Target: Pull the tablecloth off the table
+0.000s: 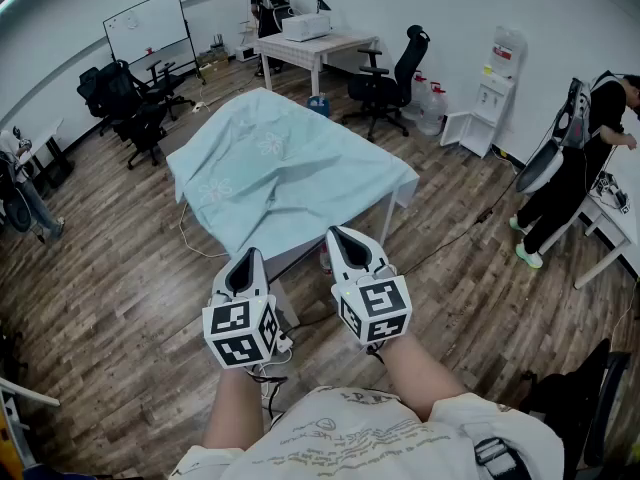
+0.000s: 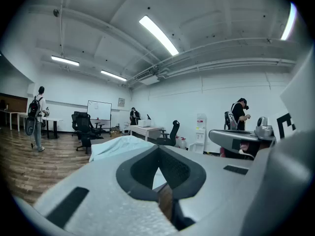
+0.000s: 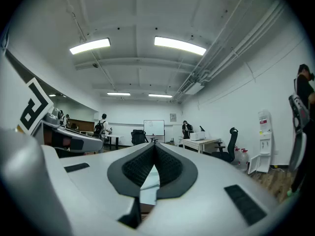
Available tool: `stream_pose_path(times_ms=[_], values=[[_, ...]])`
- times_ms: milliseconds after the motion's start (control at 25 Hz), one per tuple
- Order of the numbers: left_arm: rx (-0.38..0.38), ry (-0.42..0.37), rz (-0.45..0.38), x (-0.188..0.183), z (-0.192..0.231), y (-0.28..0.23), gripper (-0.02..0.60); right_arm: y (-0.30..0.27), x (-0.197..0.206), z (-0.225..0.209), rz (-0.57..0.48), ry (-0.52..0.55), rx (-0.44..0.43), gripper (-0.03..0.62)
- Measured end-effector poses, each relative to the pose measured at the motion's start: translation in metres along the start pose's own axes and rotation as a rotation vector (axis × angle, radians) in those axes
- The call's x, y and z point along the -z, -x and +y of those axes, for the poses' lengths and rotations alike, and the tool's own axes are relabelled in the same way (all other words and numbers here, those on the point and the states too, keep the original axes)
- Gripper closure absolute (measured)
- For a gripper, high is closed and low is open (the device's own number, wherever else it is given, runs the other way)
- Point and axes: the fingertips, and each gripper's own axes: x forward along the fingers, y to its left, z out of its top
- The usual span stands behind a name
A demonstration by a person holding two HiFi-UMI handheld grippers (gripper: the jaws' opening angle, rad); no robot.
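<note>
From the head view, the left gripper [image 1: 247, 258] and right gripper [image 1: 343, 236] are closed and empty, with the tablecloth [image 1: 290, 168] draped just ahead; both gripper views confirm this, so open, pinch its near hem, pull back evenly.

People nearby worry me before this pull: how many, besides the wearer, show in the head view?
3: one person by the far white table, one at the right edge, one cut off at the left edge. More may stand out of frame.
</note>
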Motion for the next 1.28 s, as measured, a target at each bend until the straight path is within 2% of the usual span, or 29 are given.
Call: stream_pose_path(times_ms=[240, 600, 960, 1280], values=[[0.014, 0.009, 0.008, 0.004, 0.016, -0.010, 0.571, -0.017, 0.005, 0.010, 0.006, -0.006, -0.007, 0.582], [0.058, 0.013, 0.023, 0.012, 0.029, -0.034, 0.571, -0.037, 0.012, 0.006, 0.005, -0.025, 0.040, 0.582], [0.048, 0.009, 0.043, 0.014, 0.037, -0.089, 0.571, -0.082, 0.023, -0.027, 0.014, -0.038, 0.036, 0.582], [0.000, -0.005, 0.050, 0.006, 0.037, -0.176, 0.571, -0.153, 0.032, -0.090, 0.008, -0.055, -0.003, 0.582]])
